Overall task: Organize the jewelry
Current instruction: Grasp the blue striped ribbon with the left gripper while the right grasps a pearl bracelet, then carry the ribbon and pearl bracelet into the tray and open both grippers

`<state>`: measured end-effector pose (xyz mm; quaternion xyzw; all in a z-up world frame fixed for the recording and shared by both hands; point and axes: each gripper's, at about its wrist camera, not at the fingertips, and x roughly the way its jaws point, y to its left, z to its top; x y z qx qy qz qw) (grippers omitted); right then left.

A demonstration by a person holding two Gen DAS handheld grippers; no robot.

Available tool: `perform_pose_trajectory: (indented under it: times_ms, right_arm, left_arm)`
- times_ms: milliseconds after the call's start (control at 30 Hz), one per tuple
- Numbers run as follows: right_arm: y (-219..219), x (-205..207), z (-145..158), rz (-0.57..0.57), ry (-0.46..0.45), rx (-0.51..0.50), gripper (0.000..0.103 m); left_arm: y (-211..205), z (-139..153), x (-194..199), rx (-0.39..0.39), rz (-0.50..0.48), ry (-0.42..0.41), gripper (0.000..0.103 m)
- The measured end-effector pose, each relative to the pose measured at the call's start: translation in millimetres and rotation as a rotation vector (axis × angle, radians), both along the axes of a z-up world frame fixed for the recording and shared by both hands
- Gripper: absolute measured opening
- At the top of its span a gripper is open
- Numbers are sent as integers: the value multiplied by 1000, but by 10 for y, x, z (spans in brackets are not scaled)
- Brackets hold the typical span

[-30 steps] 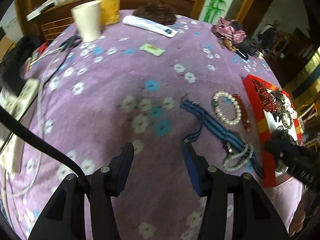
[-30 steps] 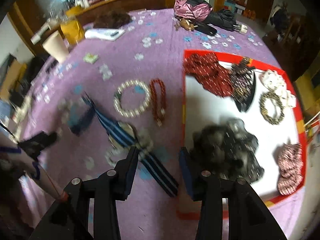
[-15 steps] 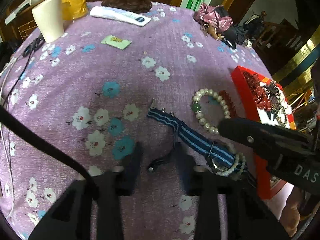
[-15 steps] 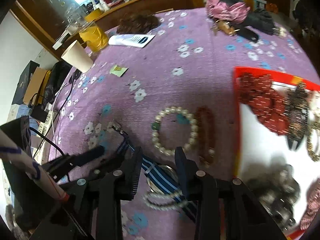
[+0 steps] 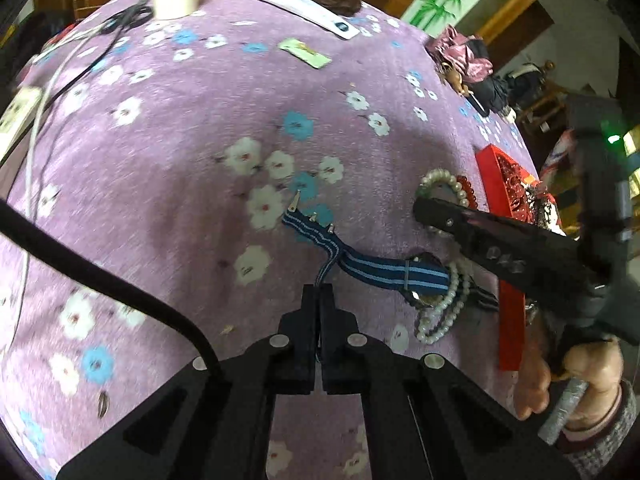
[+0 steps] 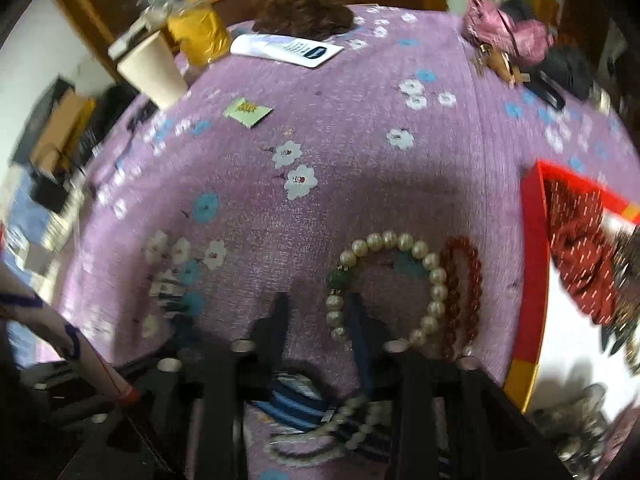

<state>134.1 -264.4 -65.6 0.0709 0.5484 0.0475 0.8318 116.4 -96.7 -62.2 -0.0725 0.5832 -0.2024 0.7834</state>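
Observation:
On the purple flowered cloth lies a blue striped watch strap [image 5: 384,274]. My left gripper [image 5: 319,294] is shut on a raised fold of it. A thin pearl strand [image 5: 440,312] is tangled around the strap's watch end. Farther right, a pearl bracelet [image 6: 404,242] lies beside a red bead bracelet [image 6: 466,280]. My right gripper [image 6: 318,314] points down at the bracelet's left side; its jaws are closing, with those beads just inside the right finger [image 6: 358,332] and no visible pinch. The red tray [image 6: 534,264] at right holds several jewelry pieces.
At the table's far side stand a paper cup [image 6: 154,76], a yellow container [image 6: 198,38], a white tube [image 6: 286,50], a brown hairpiece [image 6: 304,14] and a pink bag [image 6: 504,30]. A green packet [image 6: 248,112] lies mid-table. A cable [image 5: 40,92] runs along the left edge.
My left gripper has closed on the strap's fold. My right gripper has swung left from over the tray to the pearl bracelet, and its jaws have narrowed.

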Motion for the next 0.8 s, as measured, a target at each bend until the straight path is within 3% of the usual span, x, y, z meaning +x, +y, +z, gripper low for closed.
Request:
perform_pose_trajectory:
  times_ms: [67,200,600,800]
  right_arm:
    - [16,1,-2,12,3,12,10]
    - [-140,-73,94,-37,-3,147,9]
    - [-422,-822,927,-93,-173,370,10]
    - [-618,-1213,1148,-127,-232,409,10]
  left_arm:
    - [61,91,-55,-18,18,-10,1]
    - [139,350,-172,-46,35,-49,1]
    - [245,1212,-652,-100,41,-183,1]
    - [177,1566,-907,-92,32,-259,1]
